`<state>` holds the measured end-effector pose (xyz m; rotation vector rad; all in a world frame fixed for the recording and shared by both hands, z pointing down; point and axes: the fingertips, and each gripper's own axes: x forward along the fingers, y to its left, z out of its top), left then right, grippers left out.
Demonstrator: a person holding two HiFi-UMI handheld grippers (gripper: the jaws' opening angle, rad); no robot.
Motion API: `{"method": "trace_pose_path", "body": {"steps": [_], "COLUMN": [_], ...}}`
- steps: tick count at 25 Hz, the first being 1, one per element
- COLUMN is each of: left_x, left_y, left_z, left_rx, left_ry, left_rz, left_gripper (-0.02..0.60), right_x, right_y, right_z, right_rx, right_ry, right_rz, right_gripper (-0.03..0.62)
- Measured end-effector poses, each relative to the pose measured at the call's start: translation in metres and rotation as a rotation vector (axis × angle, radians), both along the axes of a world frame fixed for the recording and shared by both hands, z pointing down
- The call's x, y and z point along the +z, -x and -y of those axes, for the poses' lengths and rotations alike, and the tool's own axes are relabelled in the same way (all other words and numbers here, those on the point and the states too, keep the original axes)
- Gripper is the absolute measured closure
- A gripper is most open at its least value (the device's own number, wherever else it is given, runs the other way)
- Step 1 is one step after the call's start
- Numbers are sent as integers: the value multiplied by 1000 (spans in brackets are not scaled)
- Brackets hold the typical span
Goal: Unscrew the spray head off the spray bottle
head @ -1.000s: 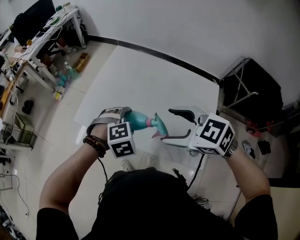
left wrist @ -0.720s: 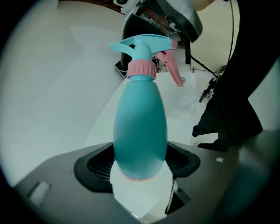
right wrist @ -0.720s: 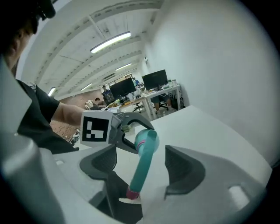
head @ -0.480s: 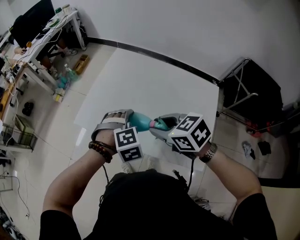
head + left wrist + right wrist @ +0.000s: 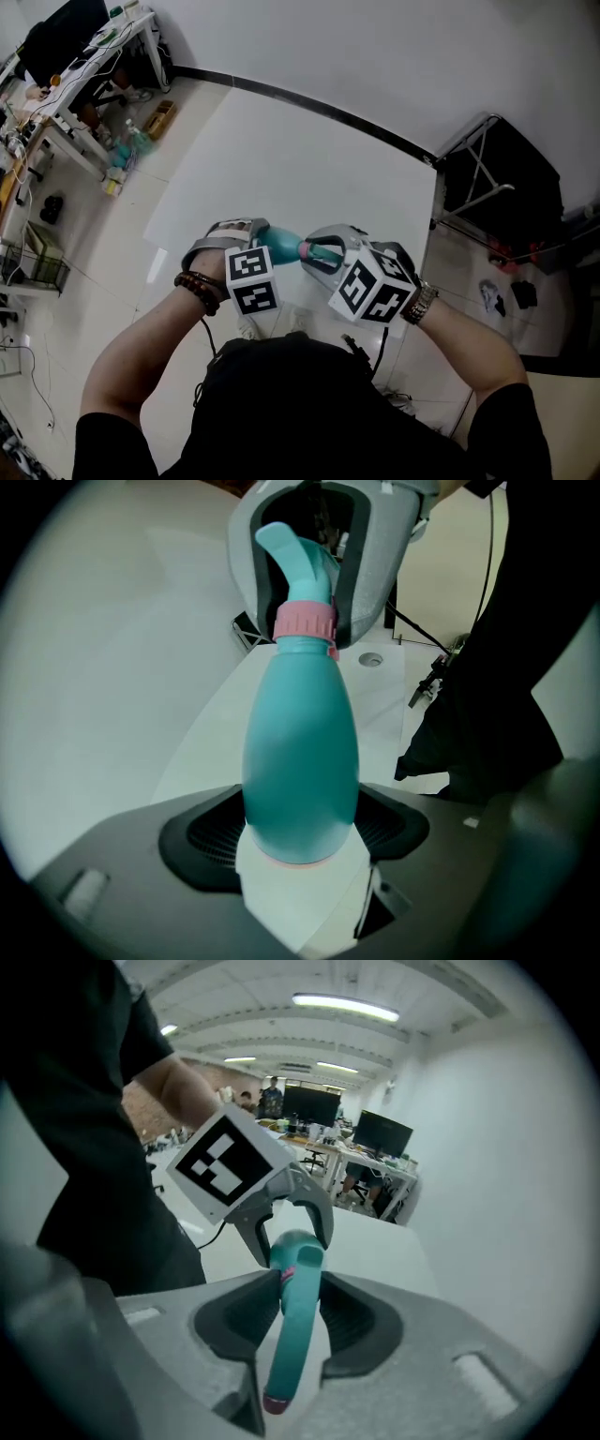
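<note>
A teal spray bottle (image 5: 279, 244) with a pink collar (image 5: 304, 250) is held level over the white table (image 5: 281, 150). My left gripper (image 5: 255, 236) is shut on the bottle's body (image 5: 300, 752), near its base. The collar (image 5: 305, 622) and the teal spray head (image 5: 298, 560) point away from it, into my right gripper (image 5: 307, 569). My right gripper (image 5: 326, 251) has just been closing its jaws, and its pads now press on both sides of the spray head (image 5: 295, 1326). The left gripper's marker cube (image 5: 228, 1168) shows just behind.
A black folding stand (image 5: 506, 178) is beyond the table's right edge. Desks with monitors (image 5: 84, 56) and floor clutter fill the upper left. The person's body is close below both grippers. A cable (image 5: 206, 342) trails from the left gripper.
My right gripper came in leftward and down from beside the bottle, and its wide jaws closed around the spray head. The left gripper and bottle barely moved.
</note>
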<state>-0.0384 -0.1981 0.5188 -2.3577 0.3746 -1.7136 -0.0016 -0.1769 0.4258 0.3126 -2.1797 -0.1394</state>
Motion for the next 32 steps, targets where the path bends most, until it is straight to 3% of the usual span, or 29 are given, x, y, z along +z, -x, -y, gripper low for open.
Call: {"method": "trace_pose_path", "body": {"steps": [3, 6, 32], "left_x": [3, 7, 43], "left_y": [-1, 1, 30], "left_z": [-1, 1, 31], "left_rx": [10, 9, -80], "left_ry": [16, 24, 34], "left_rz": [-3, -9, 1], "left_gripper": [195, 195, 193], "right_x": [3, 4, -38], "right_y": [-5, -8, -61], "right_z": [-5, -7, 4], "right_rx": [-111, -149, -49], "right_ry": [-103, -121, -121], "right_rz": [-87, -116, -69], "right_gripper": [471, 471, 471]}}
